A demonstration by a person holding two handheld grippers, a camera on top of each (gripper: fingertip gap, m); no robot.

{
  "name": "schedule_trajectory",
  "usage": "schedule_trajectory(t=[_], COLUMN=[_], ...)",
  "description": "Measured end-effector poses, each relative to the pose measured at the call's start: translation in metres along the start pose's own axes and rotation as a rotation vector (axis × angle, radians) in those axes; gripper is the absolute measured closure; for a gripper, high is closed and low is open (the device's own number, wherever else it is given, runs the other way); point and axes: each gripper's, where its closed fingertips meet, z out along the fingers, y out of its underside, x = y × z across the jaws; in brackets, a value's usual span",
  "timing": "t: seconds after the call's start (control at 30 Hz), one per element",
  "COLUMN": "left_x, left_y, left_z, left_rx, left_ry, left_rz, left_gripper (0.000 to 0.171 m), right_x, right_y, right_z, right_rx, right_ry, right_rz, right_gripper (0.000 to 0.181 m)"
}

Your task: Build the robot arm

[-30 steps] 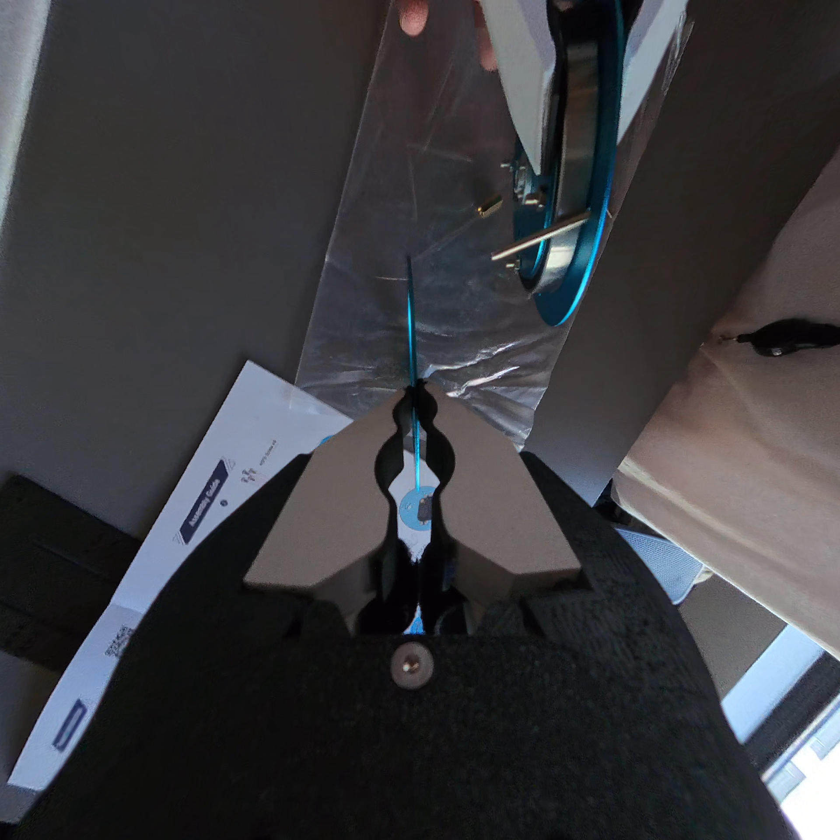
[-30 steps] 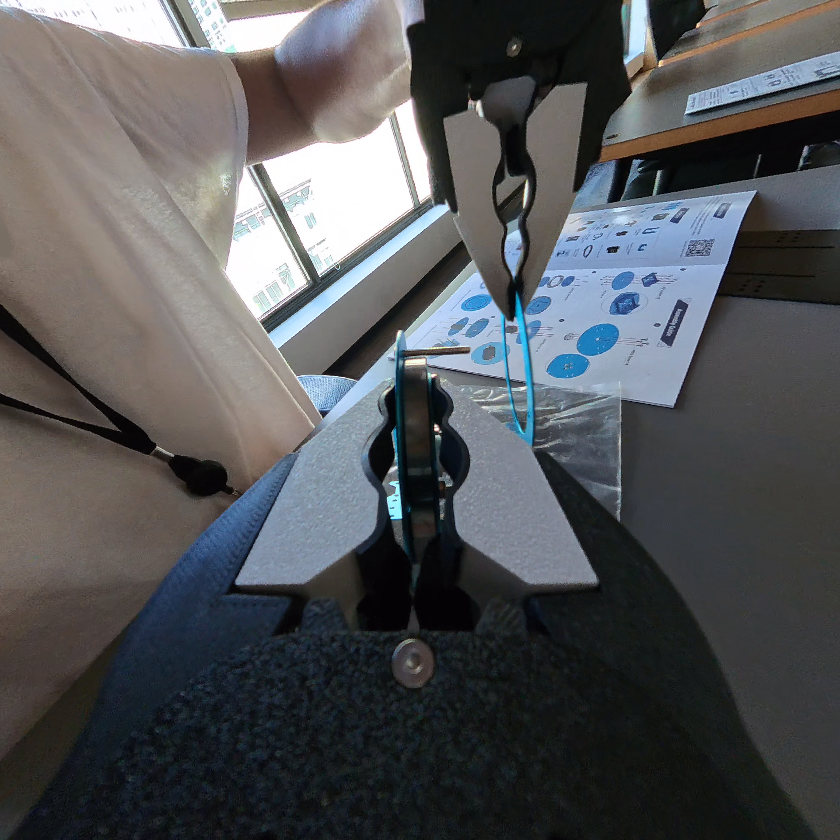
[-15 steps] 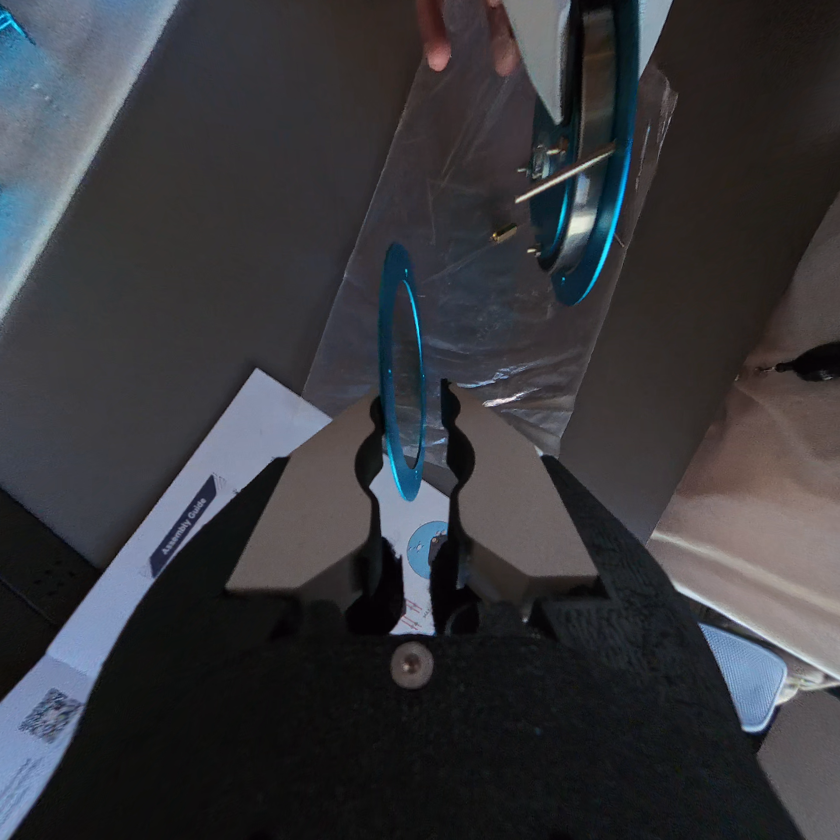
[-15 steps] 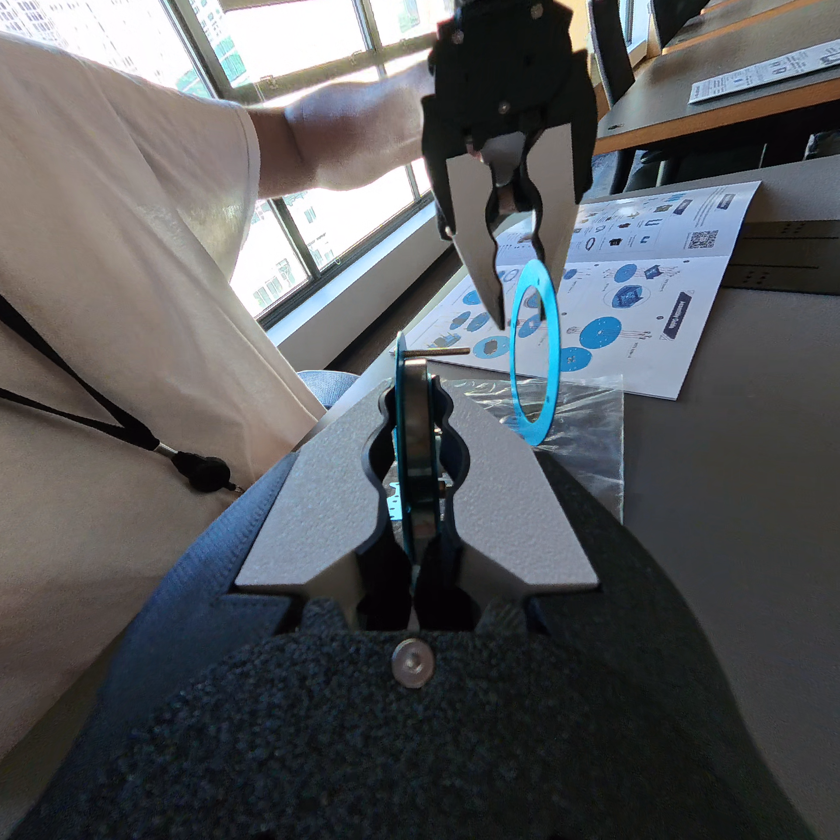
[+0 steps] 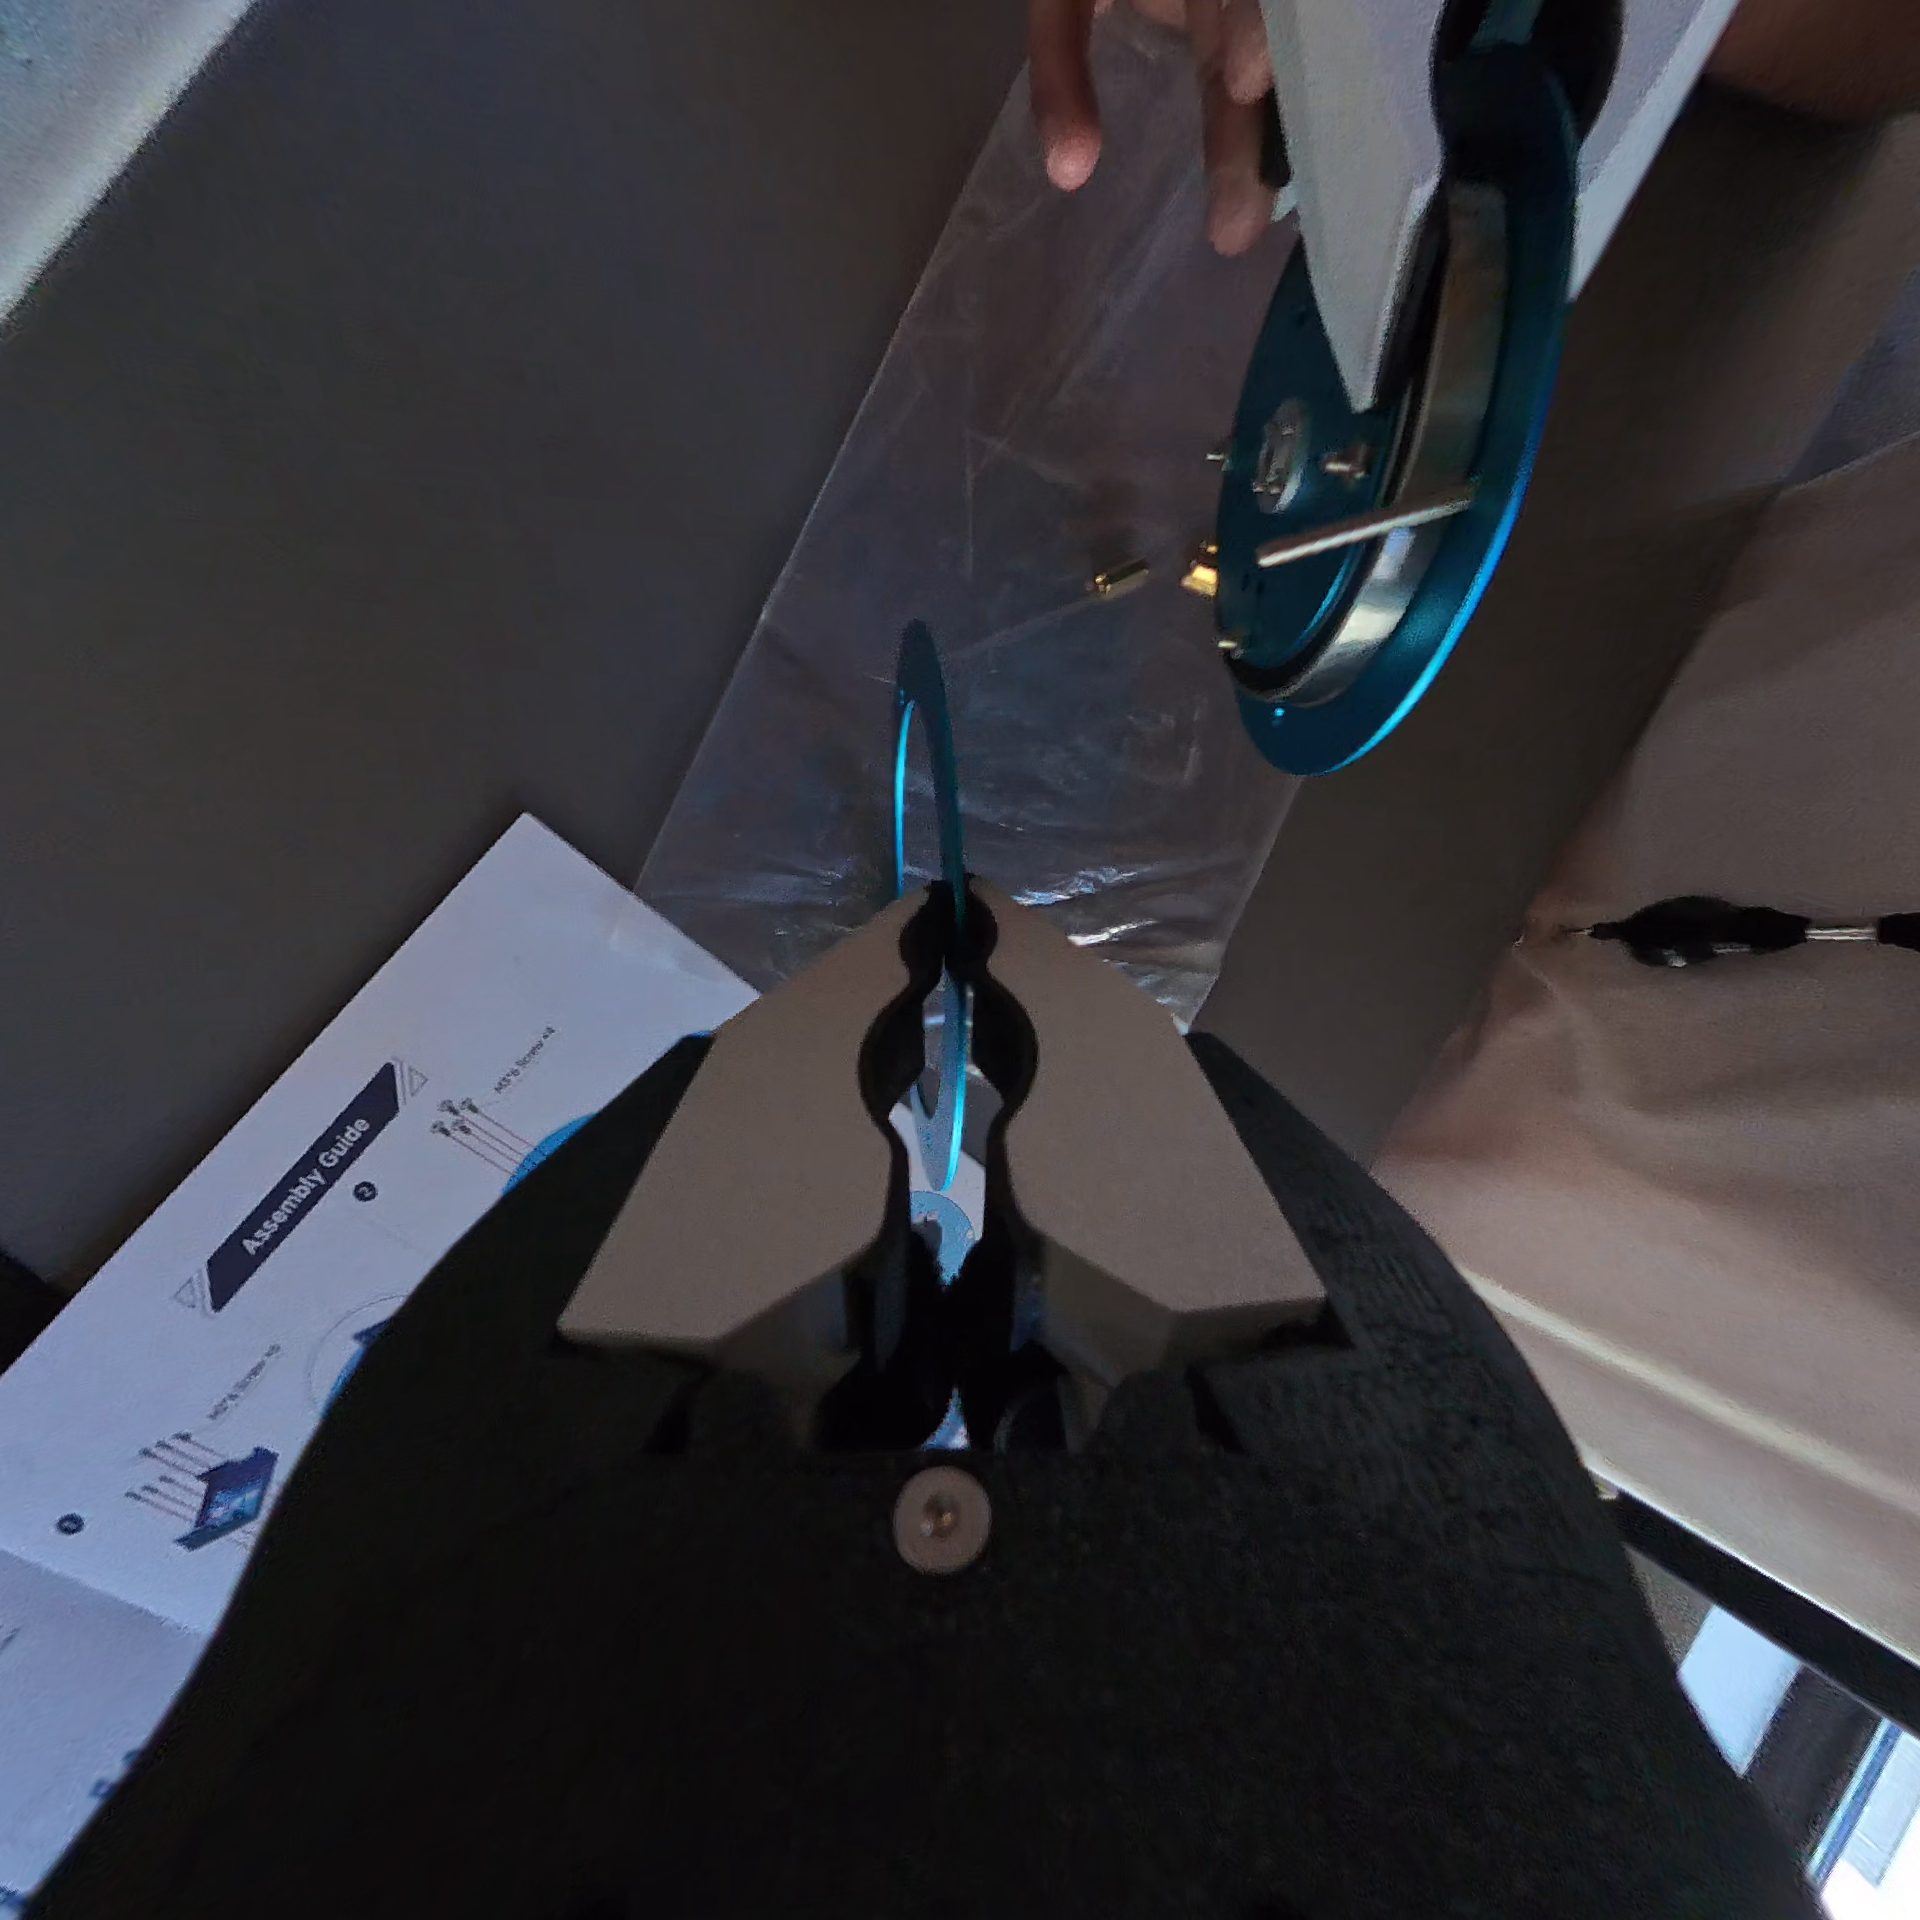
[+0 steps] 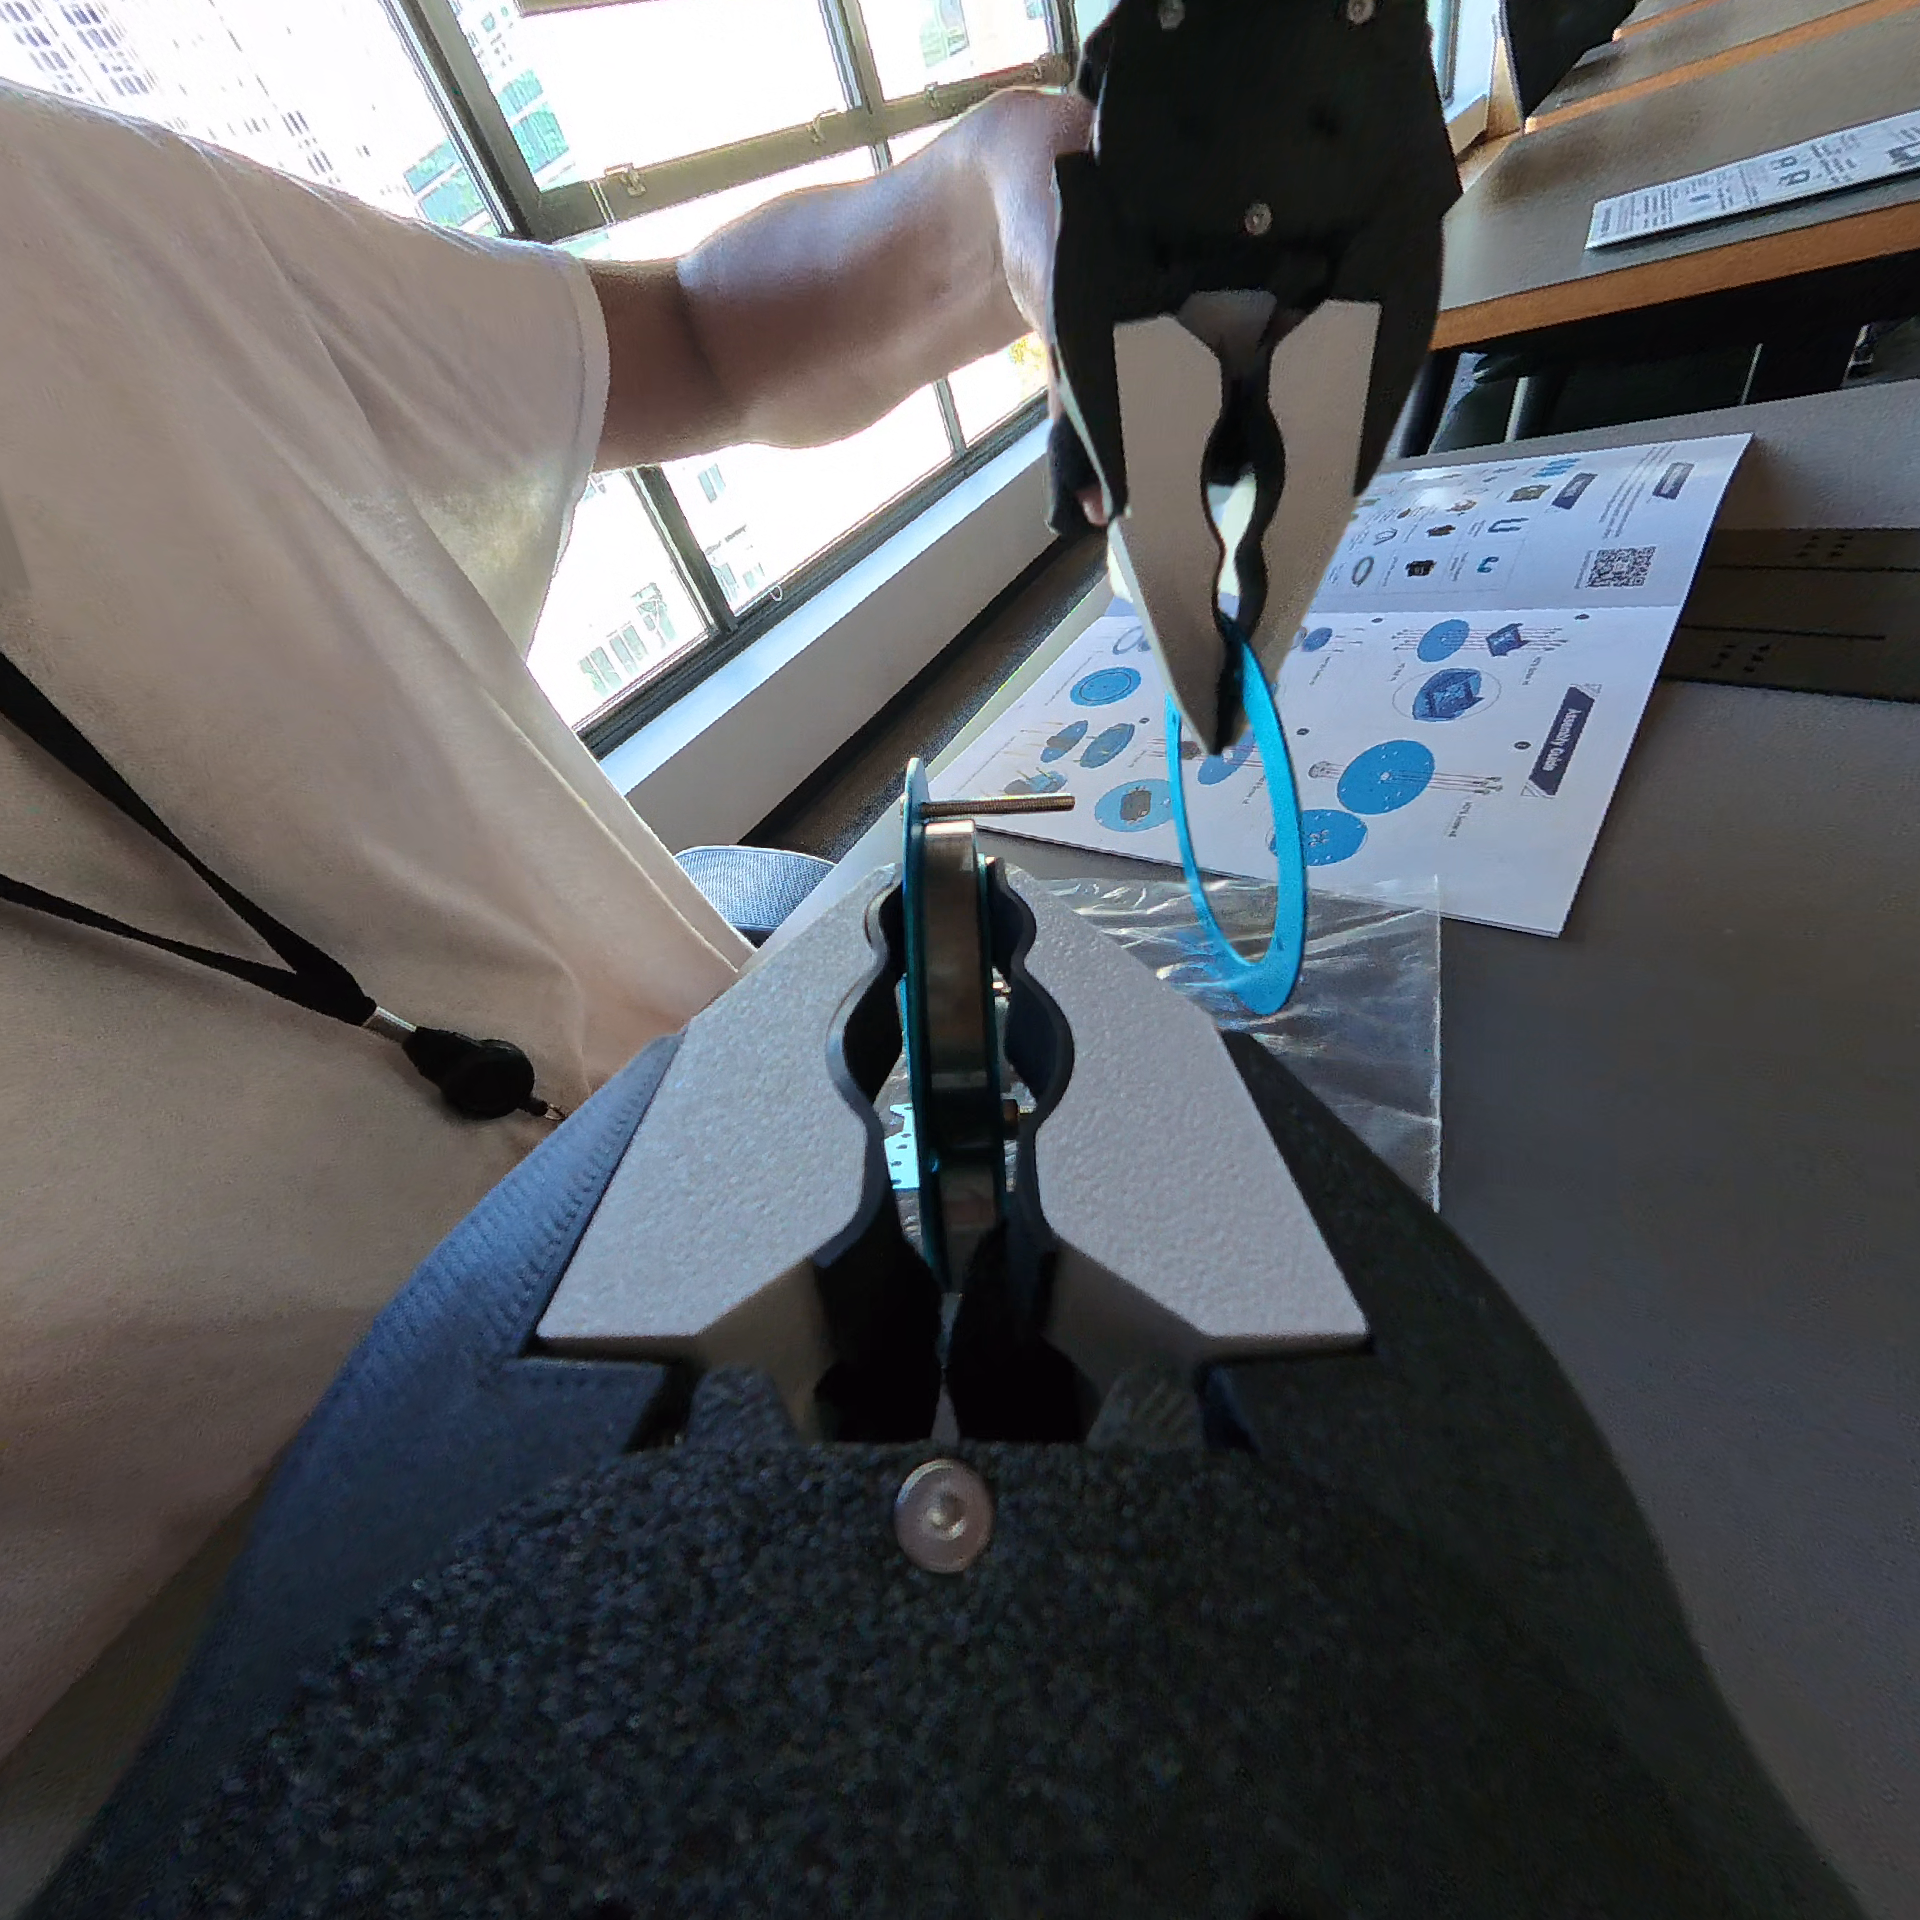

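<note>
Fingers of the left gripper [image 5: 948, 894] are pinching a thin blue metal ring [image 6: 1236, 831] edge-on, while the right gripper [image 6: 940, 883] is clamping a blue disc assembly [image 5: 1392, 499] above the grey bench [image 6: 1683, 1039], faces likely presented for mating

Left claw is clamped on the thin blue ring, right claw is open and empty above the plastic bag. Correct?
Not quite. The left claw does clamp the thin blue ring, but the right claw is shut on the blue disc assembly, as the right wrist view shows, above the plastic bag.
</note>
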Motion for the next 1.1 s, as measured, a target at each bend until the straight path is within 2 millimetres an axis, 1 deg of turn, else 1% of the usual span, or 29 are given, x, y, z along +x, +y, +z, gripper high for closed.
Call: schedule_trajectory(t=[0.1,0.17,0.27,0.3,0.4,0.5,0.63,0.77,0.83,1.0,1.1], left_x=[0.004,0.003,0.002,0.003,0.007,0.006,0.002,0.004,0.003,0.003,-0.001], left_y=[-0.011,-0.017,-0.025,-0.025,-0.027,-0.028,-0.020,-0.005,0.004,0.012,0.022], left_z=[0.008,0.011,0.011,0.011,0.004,-0.007,-0.015,-0.019,-0.018,-0.025,-0.029], left_rx=[-0.001,0.015,0.067,0.083,0.152,0.210,0.214,0.188,0.166,0.162,0.129], left_ry=[0.006,-0.030,-0.082,-0.088,-0.066,-0.033,-0.018,-0.023,-0.045,-0.084,-0.117], left_rz=[0.038,0.084,0.114,0.117,0.099,0.040,0.002,0.011,0.011,-0.001,0.000], left_gripper=[0.171,0.171,0.152,0.153,0.166,0.168,0.171,0.167,0.171,0.170,0.168], right_x=[-0.001,-0.001,-0.001,-0.001,-0.001,-0.001,-0.001,-0.002,-0.002,-0.002,-0.003], right_y=[-0.001,-0.002,-0.003,-0.003,-0.002,-0.002,-0.001,-0.001,-0.002,-0.001,-0.002], right_z=[-0.002,-0.003,-0.004,-0.004,-0.004,-0.004,-0.003,-0.002,-0.003,-0.003,-0.002], right_rx=[0.002,0.005,0.007,0.007,0.003,0.002,-0.003,-0.006,-0.005,-0.007,-0.007], right_ry=[0.002,0.004,0.001,0.001,0.001,0.000,-0.001,-0.005,-0.007,-0.005,-0.006], right_rz=[-0.003,-0.003,-0.001,-0.001,-0.002,-0.001,0.000,-0.002,-0.002,-0.003,-0.007], right_gripper=[0.169,0.169,0.169,0.169,0.169,0.169,0.169,0.169,0.169,0.169,0.169])
